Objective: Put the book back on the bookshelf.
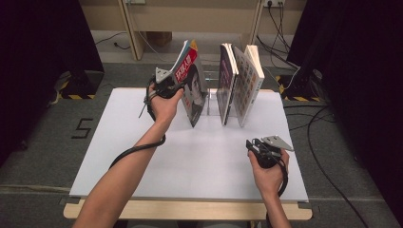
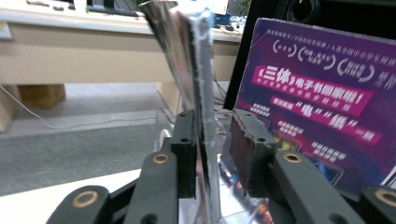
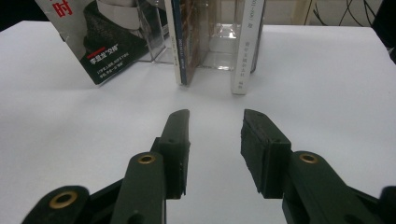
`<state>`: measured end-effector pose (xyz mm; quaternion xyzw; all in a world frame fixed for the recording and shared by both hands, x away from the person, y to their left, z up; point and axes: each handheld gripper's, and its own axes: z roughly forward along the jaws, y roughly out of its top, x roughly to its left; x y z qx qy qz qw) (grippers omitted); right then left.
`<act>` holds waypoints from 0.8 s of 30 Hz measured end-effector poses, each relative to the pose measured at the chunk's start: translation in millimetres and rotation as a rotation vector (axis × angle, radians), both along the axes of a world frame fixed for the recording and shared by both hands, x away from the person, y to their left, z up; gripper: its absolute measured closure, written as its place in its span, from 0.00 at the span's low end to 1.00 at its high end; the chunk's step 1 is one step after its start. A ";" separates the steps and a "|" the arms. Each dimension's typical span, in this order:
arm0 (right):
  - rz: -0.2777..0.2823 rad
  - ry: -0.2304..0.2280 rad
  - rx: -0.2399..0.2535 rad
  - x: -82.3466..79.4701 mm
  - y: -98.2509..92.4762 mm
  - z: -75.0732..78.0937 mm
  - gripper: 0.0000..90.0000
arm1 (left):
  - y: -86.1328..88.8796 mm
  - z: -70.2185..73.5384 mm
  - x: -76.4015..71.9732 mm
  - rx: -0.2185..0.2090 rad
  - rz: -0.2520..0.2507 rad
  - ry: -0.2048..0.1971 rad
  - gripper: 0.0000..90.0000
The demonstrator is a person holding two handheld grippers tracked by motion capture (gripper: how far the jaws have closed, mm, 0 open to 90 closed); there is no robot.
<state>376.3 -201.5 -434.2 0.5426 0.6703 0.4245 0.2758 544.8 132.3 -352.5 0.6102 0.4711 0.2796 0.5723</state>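
Observation:
A magazine (image 1: 192, 88) with a red title leans to the left in a clear acrylic book stand (image 1: 212, 102) at the back of the white table top (image 1: 190, 161). My left gripper (image 1: 177, 86) is at its upper left edge. In the left gripper view the magazine's edge (image 2: 196, 56) stands between the jaws of my left gripper (image 2: 215, 116). It lies against the left pad, a gap separates it from the right pad, and the gripper is open. My right gripper (image 1: 252, 144) rests low over the table at the front right, and its jaws (image 3: 215, 114) are open with nothing between them.
Right of the magazine, a purple-covered book (image 1: 225, 80) and a pale book (image 1: 247, 80) lean in the same stand. The purple cover (image 2: 317, 107) is close beside the left gripper. Cables (image 1: 323, 156) lie on the floor to the right, and a wooden bench frame (image 1: 133, 28) stands behind.

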 end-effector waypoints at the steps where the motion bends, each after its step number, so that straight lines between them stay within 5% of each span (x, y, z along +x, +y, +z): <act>1: 0.000 0.001 0.000 0.0 -0.2 0.0 0.69 | -0.6 0.7 0.9 0.001 0.001 0.002 0.76; 20: 0.006 0.016 0.007 0.6 0.2 -0.7 0.69 | -5.3 12.6 15.8 0.024 -0.004 0.073 0.95; 24: 0.006 0.018 0.008 0.2 0.5 -0.5 0.69 | -9.9 13.8 14.1 0.049 0.001 0.056 0.96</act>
